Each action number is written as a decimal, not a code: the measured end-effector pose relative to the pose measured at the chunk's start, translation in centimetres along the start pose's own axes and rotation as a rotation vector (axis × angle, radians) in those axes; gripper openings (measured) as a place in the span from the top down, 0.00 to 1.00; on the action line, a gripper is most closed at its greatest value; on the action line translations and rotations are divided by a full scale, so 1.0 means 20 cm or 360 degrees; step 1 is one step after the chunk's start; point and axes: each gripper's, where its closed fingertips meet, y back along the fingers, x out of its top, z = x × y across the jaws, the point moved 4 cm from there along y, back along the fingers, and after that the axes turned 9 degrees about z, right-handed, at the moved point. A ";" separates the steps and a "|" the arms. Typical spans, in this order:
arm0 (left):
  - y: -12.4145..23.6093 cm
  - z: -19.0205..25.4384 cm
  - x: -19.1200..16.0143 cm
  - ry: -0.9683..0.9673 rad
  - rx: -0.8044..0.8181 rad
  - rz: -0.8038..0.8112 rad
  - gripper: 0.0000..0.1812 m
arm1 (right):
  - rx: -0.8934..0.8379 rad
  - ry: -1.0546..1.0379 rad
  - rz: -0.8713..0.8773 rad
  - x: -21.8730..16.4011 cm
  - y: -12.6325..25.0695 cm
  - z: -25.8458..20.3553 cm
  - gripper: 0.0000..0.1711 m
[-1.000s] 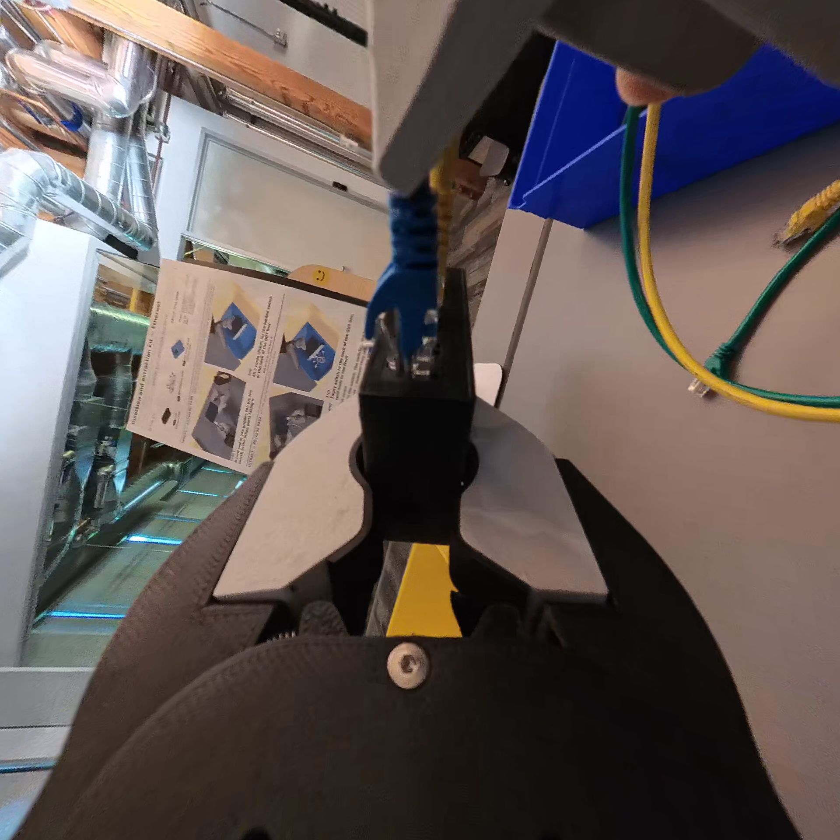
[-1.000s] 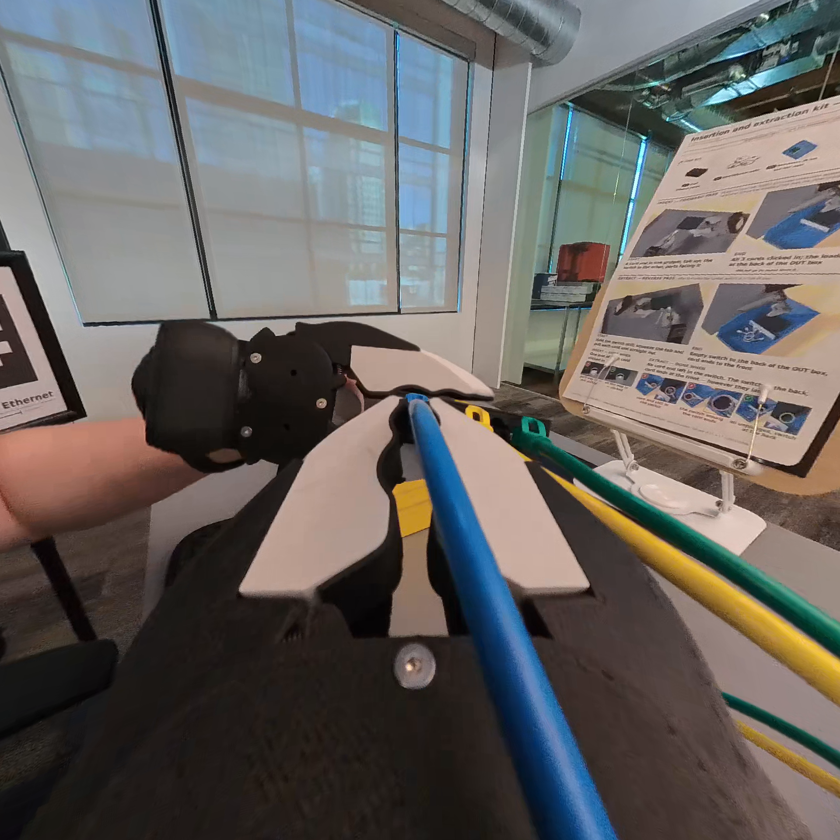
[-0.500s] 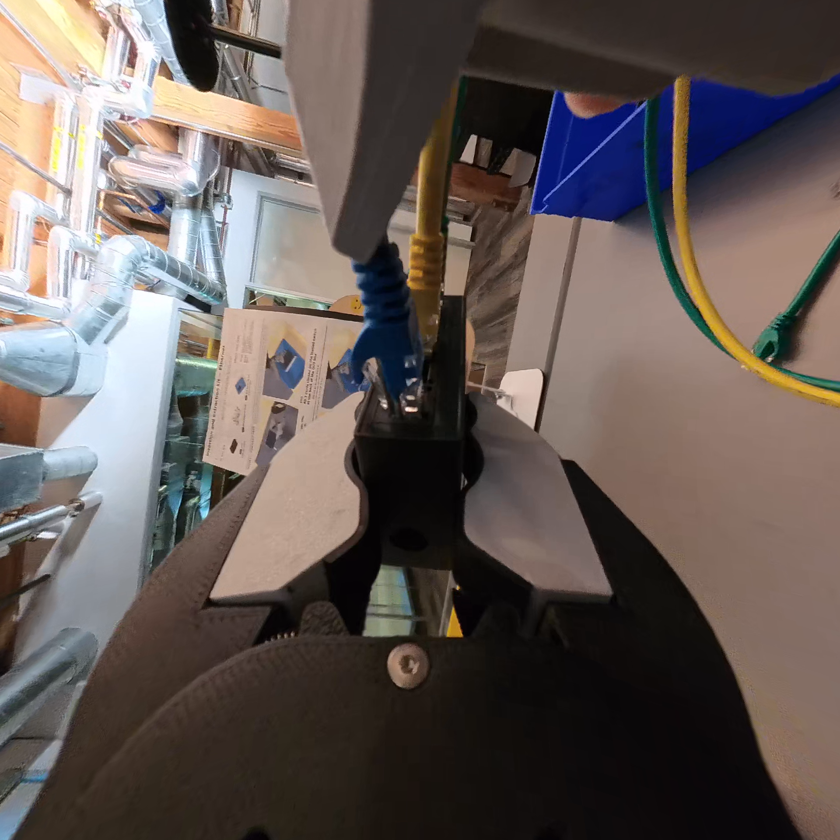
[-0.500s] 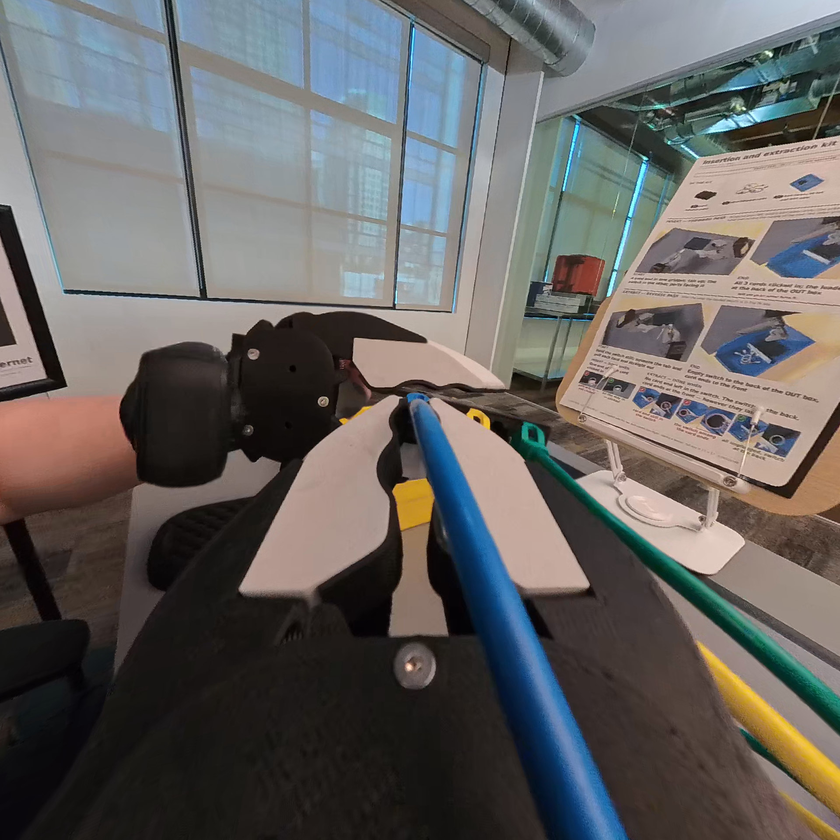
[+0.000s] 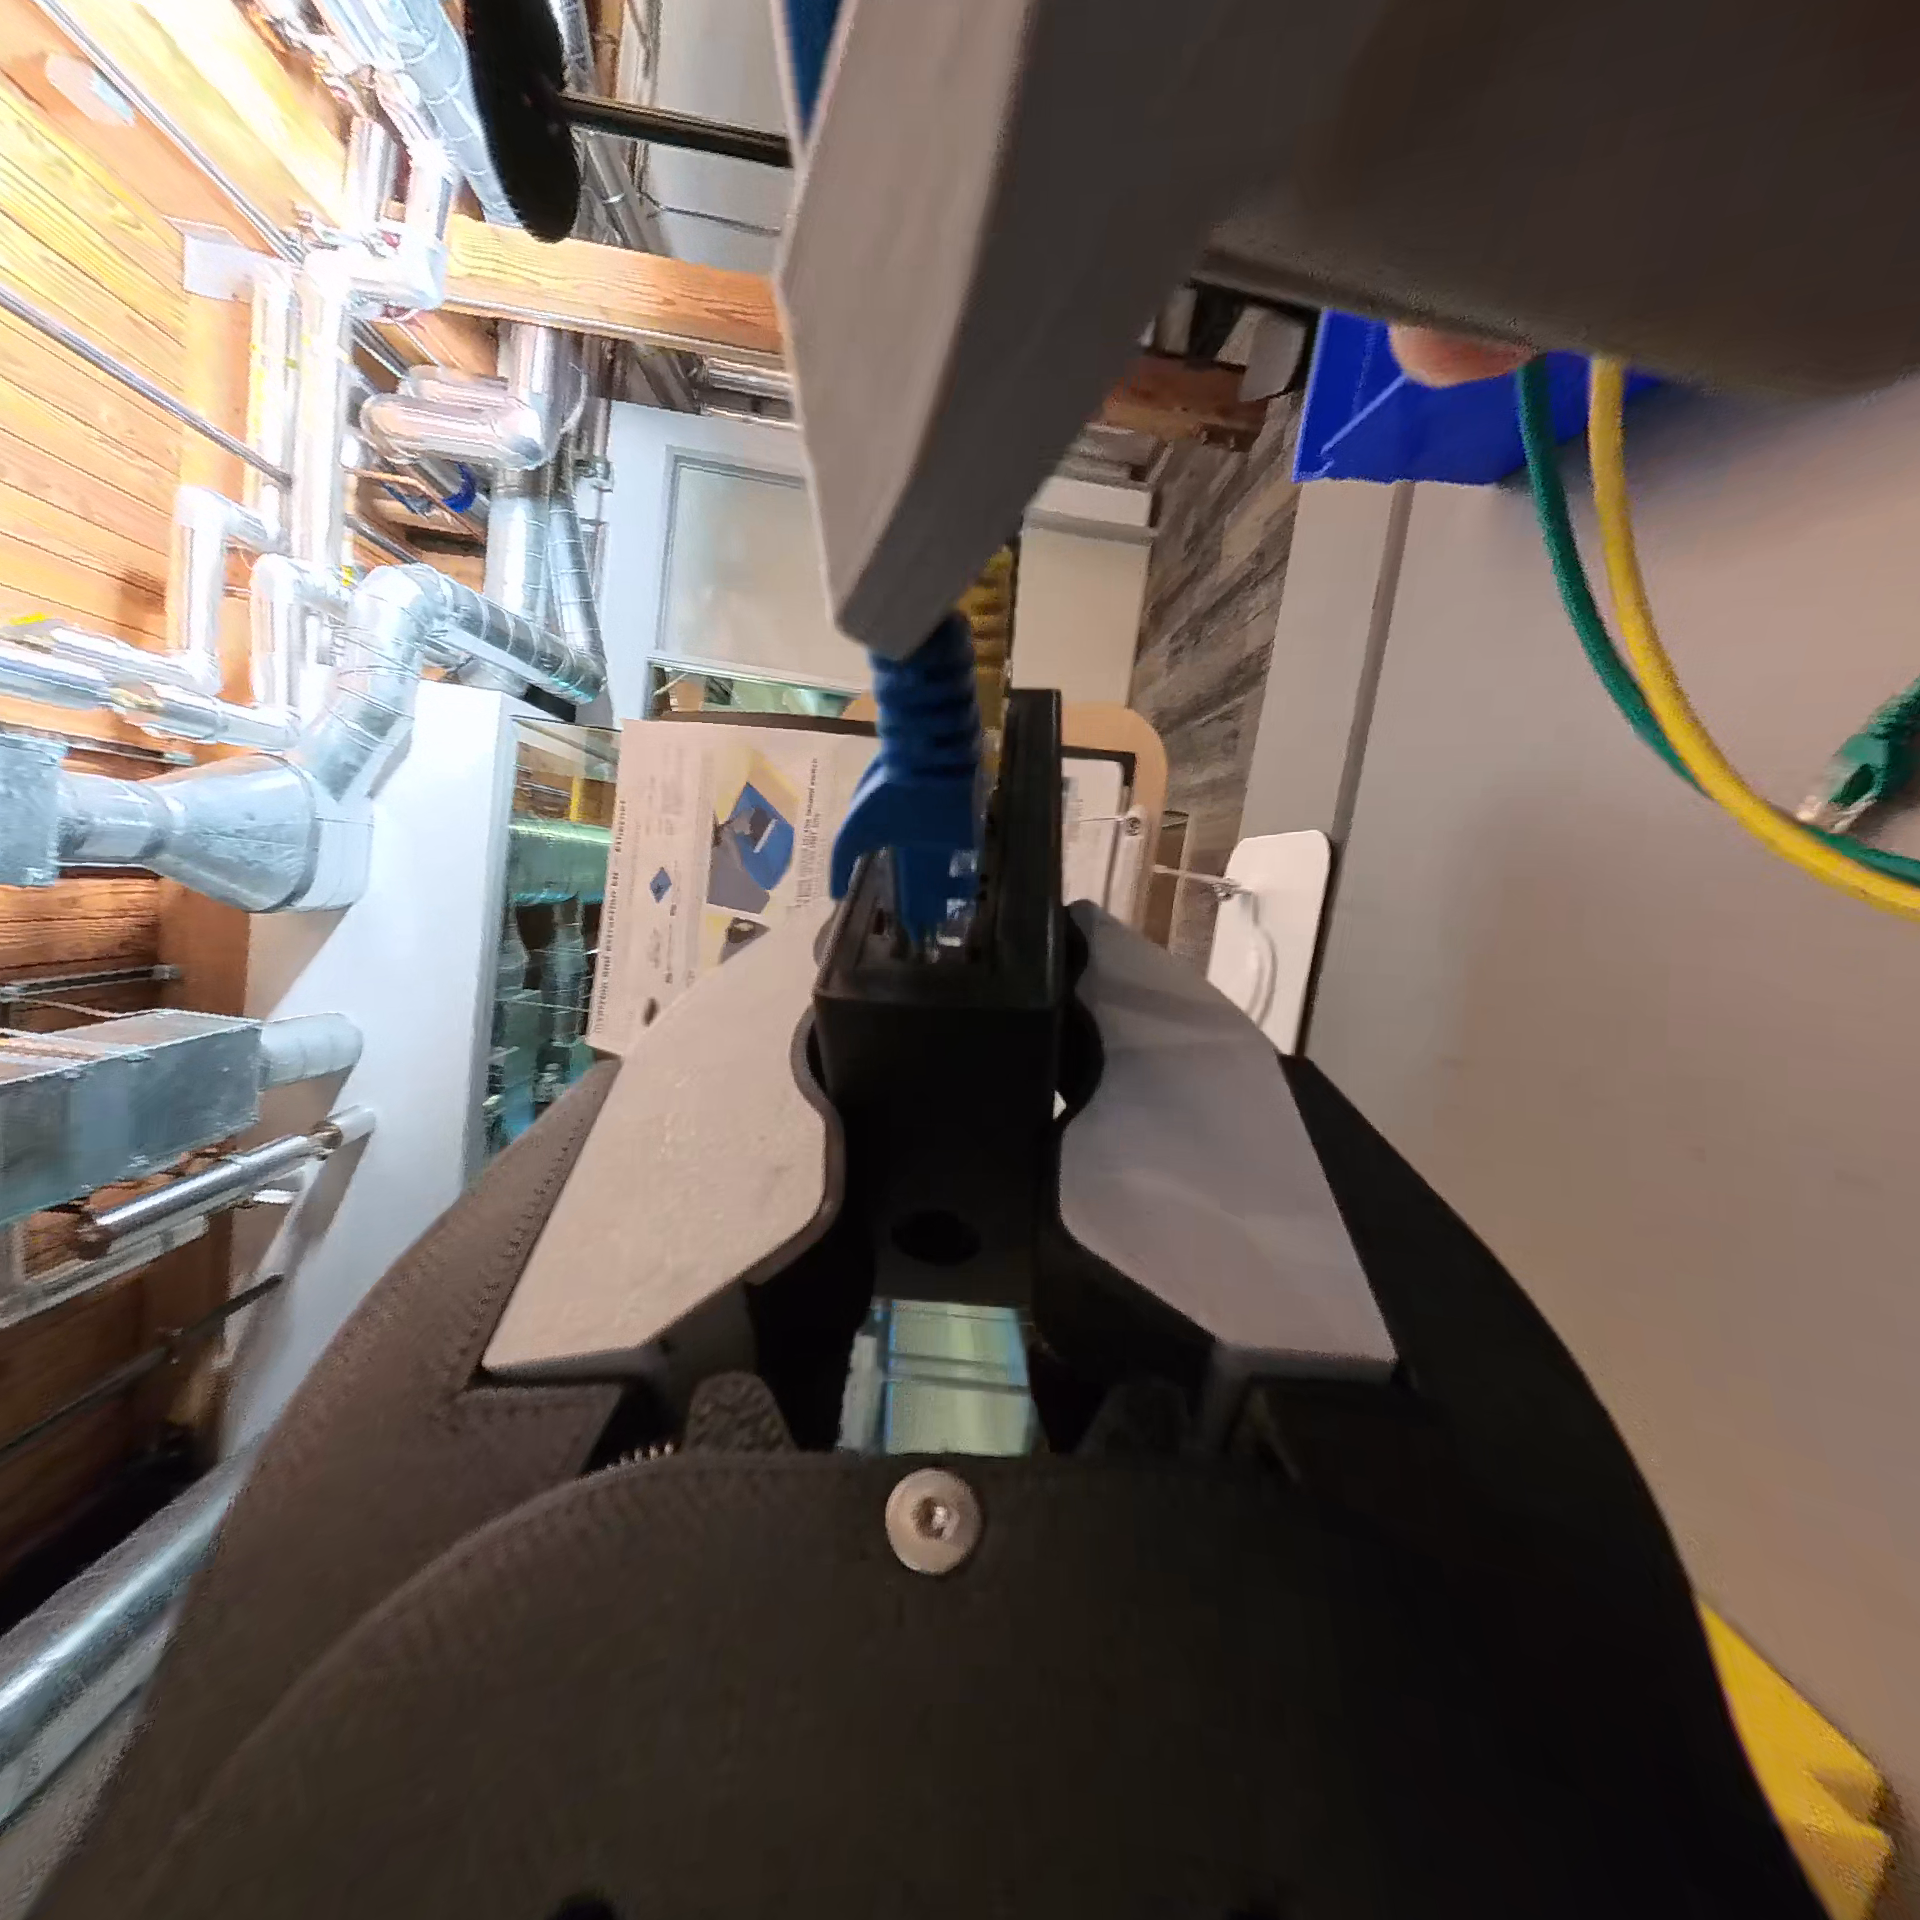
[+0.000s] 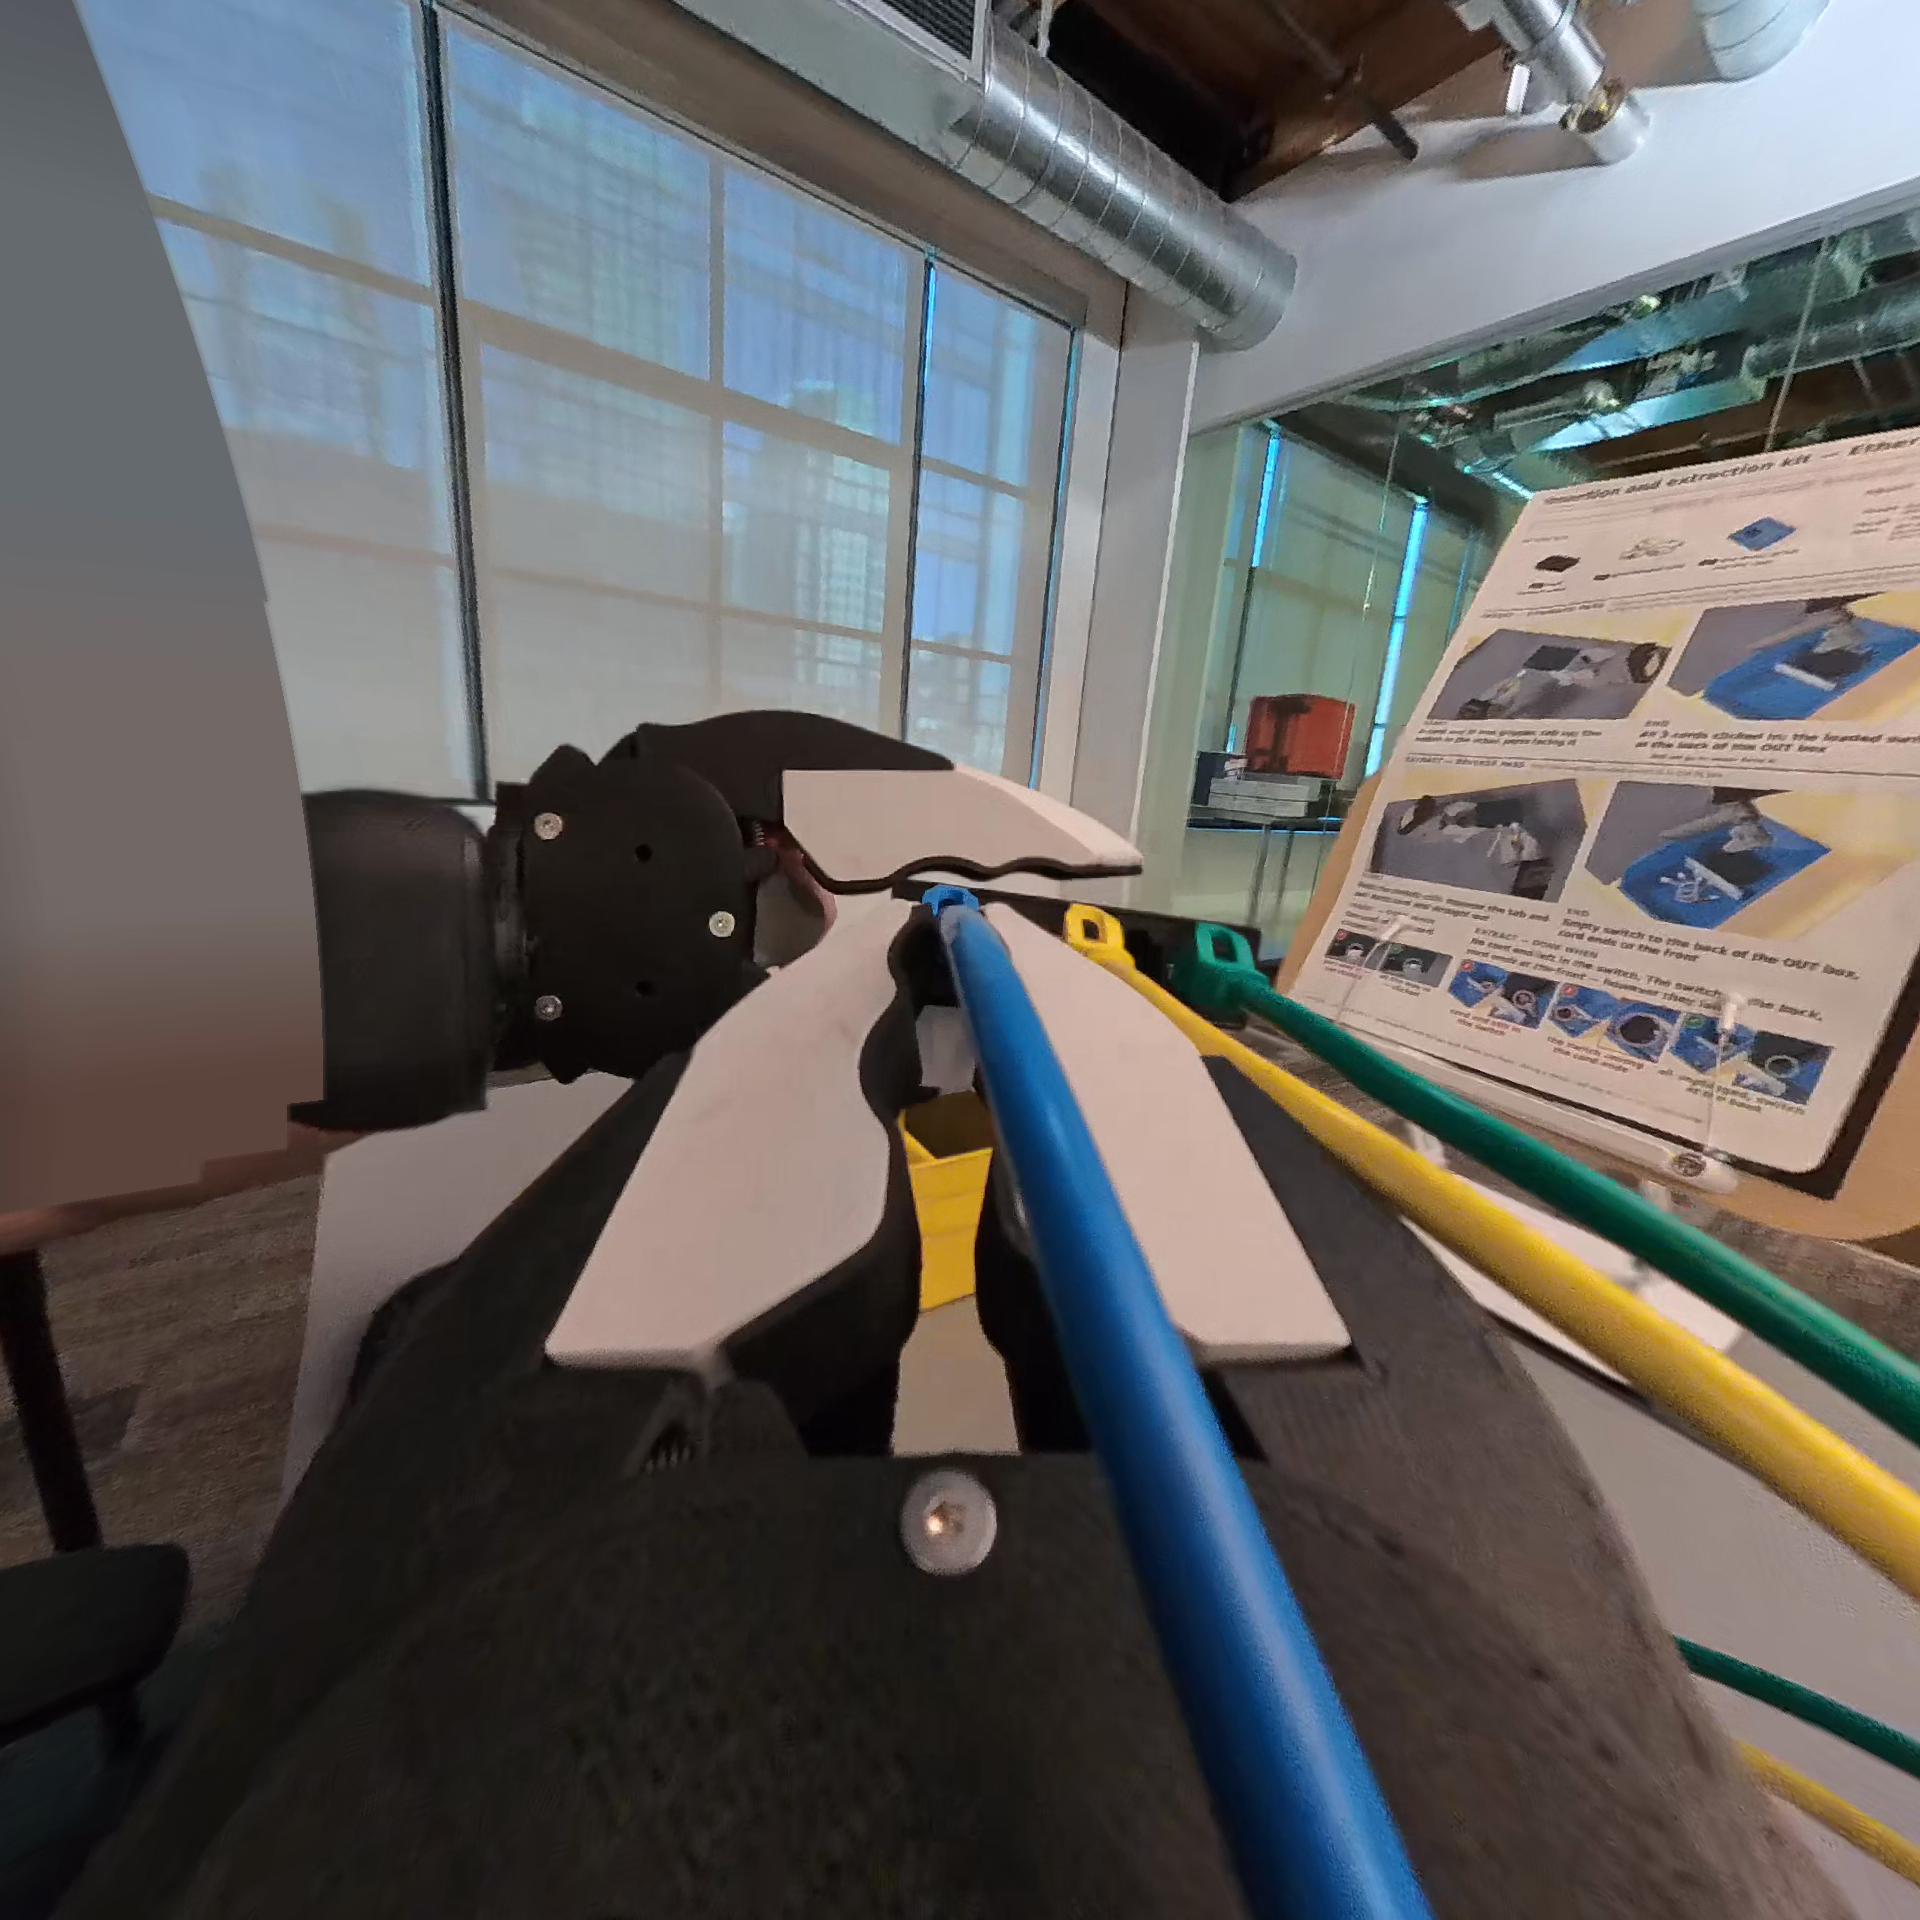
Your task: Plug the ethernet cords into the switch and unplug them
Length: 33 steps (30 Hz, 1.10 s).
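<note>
My left gripper (image 5: 940, 971) is shut on the black switch (image 5: 935, 1049) and holds it in the air with the ports facing away. The blue cord's plug (image 5: 920, 810) stands in a port at the switch's near end. I cannot tell how deep it sits. My right gripper (image 6: 951, 920) is shut on the blue cord (image 6: 1049, 1195) just behind that plug. In the right wrist view the yellow plug (image 6: 1086, 925) and the green plug (image 6: 1210, 951) sit in the switch (image 6: 1148, 935) beside the blue one. The left gripper (image 6: 623, 894) shows there on the left.
The grey table (image 5: 1558, 1039) carries loops of green cord (image 5: 1558, 582) and yellow cord (image 5: 1662, 675), with a loose green plug (image 5: 1870, 758). A blue bin (image 5: 1392, 416) stands at its far end. An instruction board (image 6: 1662, 831) stands at the right. A yellow bin (image 6: 945, 1174) lies below. The left gripper's tips are roughly 8 centimetres from the right gripper's.
Both grippers have tilted and shifted together, so the room behind has swung. The blue plug stays at the switch and now stands straighter in its port. Both grips are unchanged.
</note>
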 end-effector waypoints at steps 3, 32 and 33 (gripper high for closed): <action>0.00 -0.01 0.01 -0.0017 -0.0004 -0.0007 0.82 | 0.0006 -0.0028 0.0024 0.01 0.00 0.01 0.96; 0.01 -0.39 -0.42 -0.0523 0.0227 -0.0069 0.81 | 0.0289 0.0086 -0.0009 0.43 0.33 0.36 0.88; 0.00 -0.43 -0.41 -0.0506 0.0229 -0.0066 0.81 | 0.0284 0.0050 -0.0076 0.41 0.36 0.41 0.88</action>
